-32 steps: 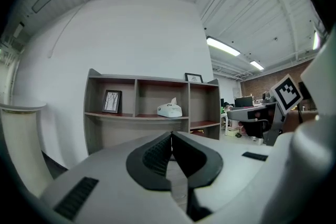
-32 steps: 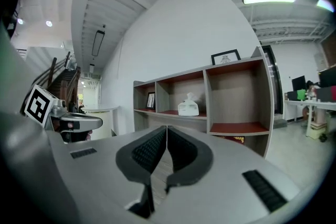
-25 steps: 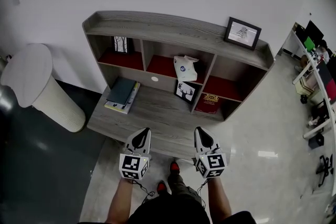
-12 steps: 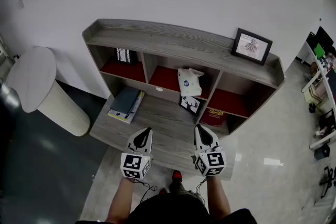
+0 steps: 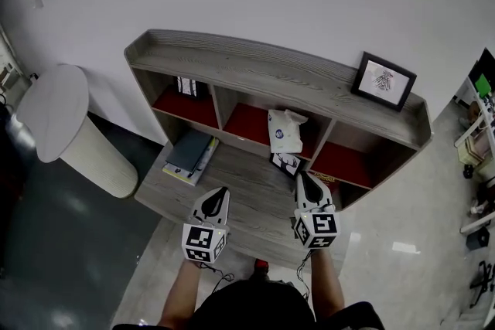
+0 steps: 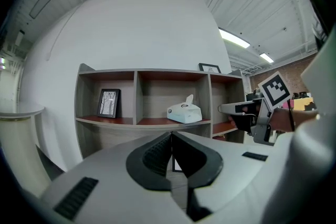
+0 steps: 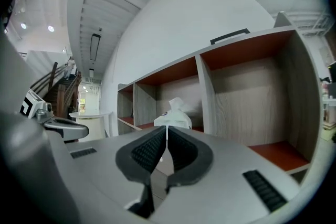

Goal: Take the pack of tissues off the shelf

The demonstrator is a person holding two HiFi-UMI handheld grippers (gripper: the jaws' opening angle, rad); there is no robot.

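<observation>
A: Pack of tissues [image 5: 285, 131], sitting in the middle compartment of the shelf [image 5: 271, 73], lying ahead and slightly left of the right hand-held gripper [image 5: 303, 178].

B: Favouring that one, then, over the farther left hand-held gripper [image 5: 223, 192]. Both closed and gripping nothing, so probably needing to open first.

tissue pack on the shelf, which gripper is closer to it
Right. The right gripper points at the tissue pack from in front of it; the left gripper is farther back, off to its left.
</observation>
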